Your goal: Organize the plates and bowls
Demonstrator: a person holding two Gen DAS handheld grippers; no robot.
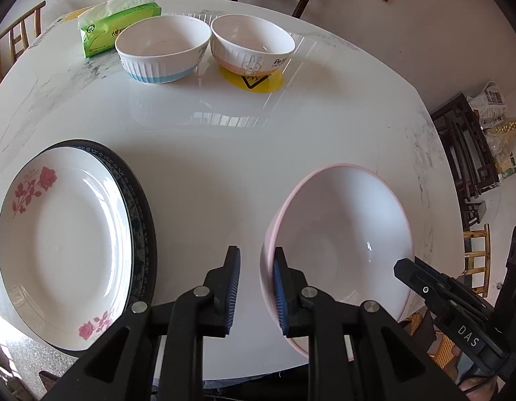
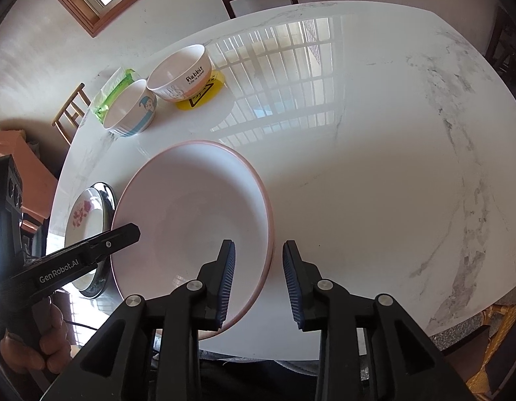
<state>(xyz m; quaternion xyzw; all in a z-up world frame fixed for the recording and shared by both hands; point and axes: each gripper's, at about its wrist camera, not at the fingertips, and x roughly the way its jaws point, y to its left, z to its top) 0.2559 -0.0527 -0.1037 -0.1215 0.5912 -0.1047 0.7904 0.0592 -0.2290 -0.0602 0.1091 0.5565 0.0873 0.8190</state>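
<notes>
A large pink-rimmed bowl (image 1: 338, 234) sits on the white marble table (image 1: 224, 153) near its front edge, between the two grippers. The left gripper (image 1: 257, 287) straddles the bowl's left rim, one pad inside and one outside, the jaws slightly parted and not pressing. The right gripper (image 2: 259, 284) straddles the right rim in the same way, its jaws released with a clear gap. To the left, a rose-patterned plate (image 1: 60, 250) lies stacked on a dark-rimmed plate (image 1: 142, 220). At the far side stand a blue-banded bowl (image 1: 162, 48) and a rabbit bowl (image 1: 253, 45) on a yellow coaster (image 1: 254, 82), just beside a green tissue pack (image 1: 114, 26).
</notes>
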